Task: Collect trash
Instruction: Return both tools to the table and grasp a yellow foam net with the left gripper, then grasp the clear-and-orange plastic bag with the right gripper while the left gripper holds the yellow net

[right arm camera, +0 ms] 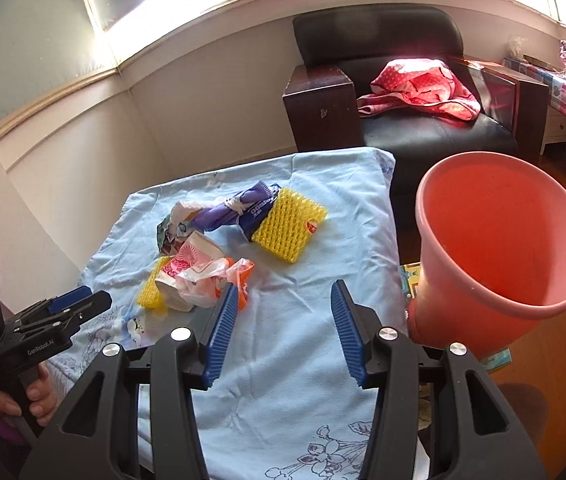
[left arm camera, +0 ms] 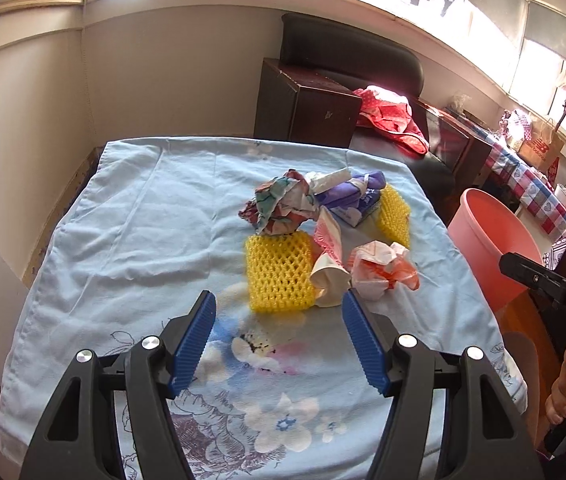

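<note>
Sunlit window walls and a dark armchair are seen behind a table draped in a pale blue floral cloth [left arm camera: 123,216], on which the trash is heaped. Nothing is held by the left gripper [left arm camera: 279,304]: its blue ribbed pads are spread wide above the cloth. Just beyond them a yellow foam fruit net [left arm camera: 279,272] is found between the fingertips' line, with a crumpled white-and-pink paper cup [left arm camera: 329,276] beside it and a crumpled white-and-orange plastic bag [left arm camera: 383,270] to the right. Farther off, a ball of printed paper [left arm camera: 283,204], a purple wrapper [left arm camera: 359,196] and a second yellow foam net [left arm camera: 395,216] are piled. The right gripper [right arm camera: 285,294] is likewise kept parted and empty, over bare cloth, the bag near its left pad. A salmon-pink plastic bucket [right arm camera: 503,240] is stood off the table's right edge. If the pads are closed too low, cloth may be pinched with the net and the pile dragged; the springy net may also slip free
</note>
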A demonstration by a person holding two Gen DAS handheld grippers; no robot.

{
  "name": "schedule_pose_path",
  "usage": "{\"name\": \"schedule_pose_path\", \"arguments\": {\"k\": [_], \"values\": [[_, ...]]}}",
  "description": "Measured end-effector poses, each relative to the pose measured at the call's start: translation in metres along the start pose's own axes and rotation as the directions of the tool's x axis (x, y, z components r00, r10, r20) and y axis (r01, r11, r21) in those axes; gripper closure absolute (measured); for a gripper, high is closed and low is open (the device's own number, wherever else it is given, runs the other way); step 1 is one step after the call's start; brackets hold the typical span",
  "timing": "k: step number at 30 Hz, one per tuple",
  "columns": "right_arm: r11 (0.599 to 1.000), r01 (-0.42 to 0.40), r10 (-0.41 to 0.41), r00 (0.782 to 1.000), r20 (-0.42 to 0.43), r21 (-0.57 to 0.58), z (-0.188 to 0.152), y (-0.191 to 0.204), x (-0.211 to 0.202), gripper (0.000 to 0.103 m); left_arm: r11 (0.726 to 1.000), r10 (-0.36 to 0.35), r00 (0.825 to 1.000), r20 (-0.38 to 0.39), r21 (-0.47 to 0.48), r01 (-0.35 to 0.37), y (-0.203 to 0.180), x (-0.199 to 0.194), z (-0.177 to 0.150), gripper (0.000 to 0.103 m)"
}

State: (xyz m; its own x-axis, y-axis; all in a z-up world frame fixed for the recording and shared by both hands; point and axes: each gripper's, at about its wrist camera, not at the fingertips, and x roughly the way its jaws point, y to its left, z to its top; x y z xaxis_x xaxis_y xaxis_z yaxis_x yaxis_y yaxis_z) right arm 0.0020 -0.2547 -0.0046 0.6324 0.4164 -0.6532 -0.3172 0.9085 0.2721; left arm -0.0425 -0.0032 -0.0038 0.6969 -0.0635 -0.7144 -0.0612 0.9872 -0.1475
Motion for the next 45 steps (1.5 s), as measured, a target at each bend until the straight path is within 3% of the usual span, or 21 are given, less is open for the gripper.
{"name": "schedule_pose_path", "arguments": {"k": [4,8,14,15,16,17,19,31,36,45], "values": [[0.999,-0.013,0.012,0.999,-0.031,-0.035,-0.005,0.009,0.012,0.054,1.000,0.006,0.999,-0.042,-0.024,-0.007,0.010,0.020,0.000,0.042],[0.998,-0.015,0.013,0.999,-0.034,-0.066,-0.008,0.014,0.016,0.054,0.998,-0.029,0.995,-0.098,-0.058,0.024,0.015,0.044,0.003,0.055],[0.997,-0.026,0.022,0.998,-0.053,-0.076,-0.008,0.016,0.022,0.054,0.996,-0.053,0.986,-0.158,-0.079,0.041,0.012,0.073,0.008,0.057],[0.996,-0.033,0.029,0.998,-0.059,-0.077,-0.008,0.017,0.024,0.054,0.996,-0.059,0.985,-0.164,-0.080,0.046,0.012,0.075,0.008,0.063],[0.996,-0.040,0.035,0.997,-0.066,-0.079,-0.007,0.018,0.027,0.054,0.996,-0.063,0.983,-0.170,-0.075,0.051,0.011,0.078,0.007,0.079],[0.996,-0.046,0.040,0.996,-0.074,-0.082,-0.007,0.019,0.029,0.054,0.996,-0.065,0.982,-0.176,-0.073,0.053,0.011,0.078,0.006,0.087],[0.995,-0.054,0.047,0.995,-0.084,-0.085,-0.006,0.021,0.035,0.054,0.995,-0.067,0.984,-0.165,-0.081,0.054,0.014,0.076,0.005,0.092],[0.992,-0.114,0.102,0.978,-0.185,-0.057,0.005,0.029,0.087,0.054,0.996,-0.035,0.996,-0.077,-0.090,0.028,0.038,0.042,0.008,0.094],[0.993,-0.116,0.105,0.966,-0.237,-0.036,0.000,0.031,0.099,0.086,0.997,-0.033,0.998,-0.057,-0.071,0.029,0.036,0.033,0.010,0.094],[0.992,-0.106,0.093,0.978,-0.188,-0.062,-0.002,0.032,0.076,0.096,0.997,-0.064,0.998,-0.018,-0.036,0.064,0.023,0.019,0.016,0.094]]}}
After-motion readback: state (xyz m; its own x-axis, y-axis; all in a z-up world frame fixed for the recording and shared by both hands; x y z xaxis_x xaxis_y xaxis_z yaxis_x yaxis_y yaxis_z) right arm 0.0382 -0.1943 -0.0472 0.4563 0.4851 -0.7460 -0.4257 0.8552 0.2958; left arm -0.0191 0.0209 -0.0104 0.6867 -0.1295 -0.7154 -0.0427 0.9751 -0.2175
